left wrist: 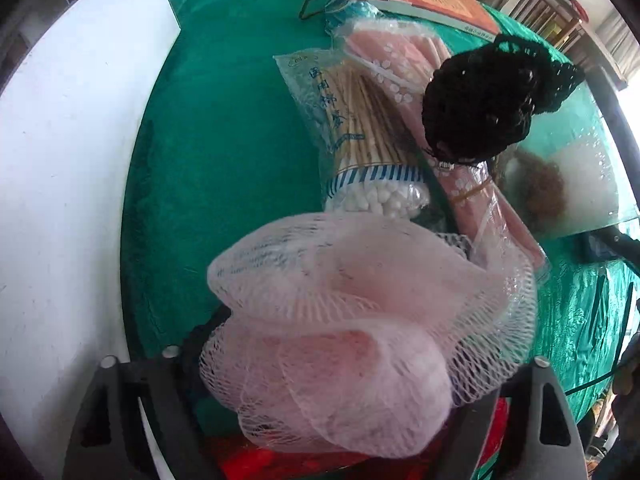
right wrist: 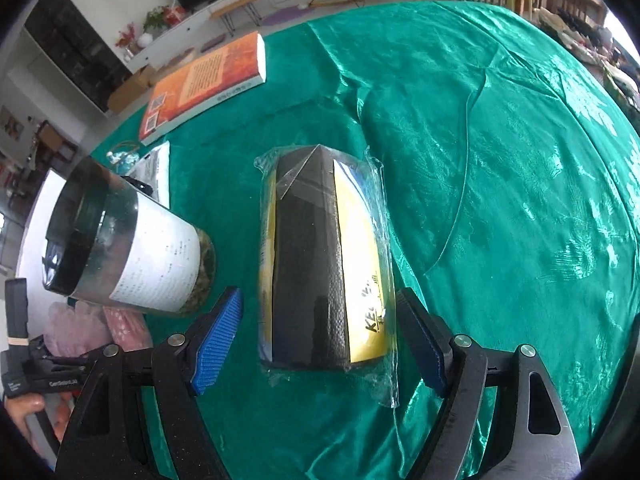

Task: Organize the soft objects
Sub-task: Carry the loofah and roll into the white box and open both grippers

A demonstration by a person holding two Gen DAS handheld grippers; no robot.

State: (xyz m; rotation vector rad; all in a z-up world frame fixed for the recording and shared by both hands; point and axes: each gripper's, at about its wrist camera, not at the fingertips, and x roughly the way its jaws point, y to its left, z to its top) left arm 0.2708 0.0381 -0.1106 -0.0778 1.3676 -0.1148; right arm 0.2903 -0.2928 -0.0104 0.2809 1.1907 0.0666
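Green cloth point(right wrist: 500, 160) | one book point(right wrist: 208, 80) | left jaws grasping mesh sponge point(left wrist: 340, 340) | right jaws released

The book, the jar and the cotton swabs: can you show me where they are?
Book point(right wrist: 208, 80), right wrist view, on its orange cover.
Jar point(right wrist: 160, 256), right wrist view, on its white label.
Cotton swabs point(left wrist: 360, 128), left wrist view, on the bagged sticks.

Left gripper point(left wrist: 324, 376) clamped, right gripper point(right wrist: 316, 340) agape.
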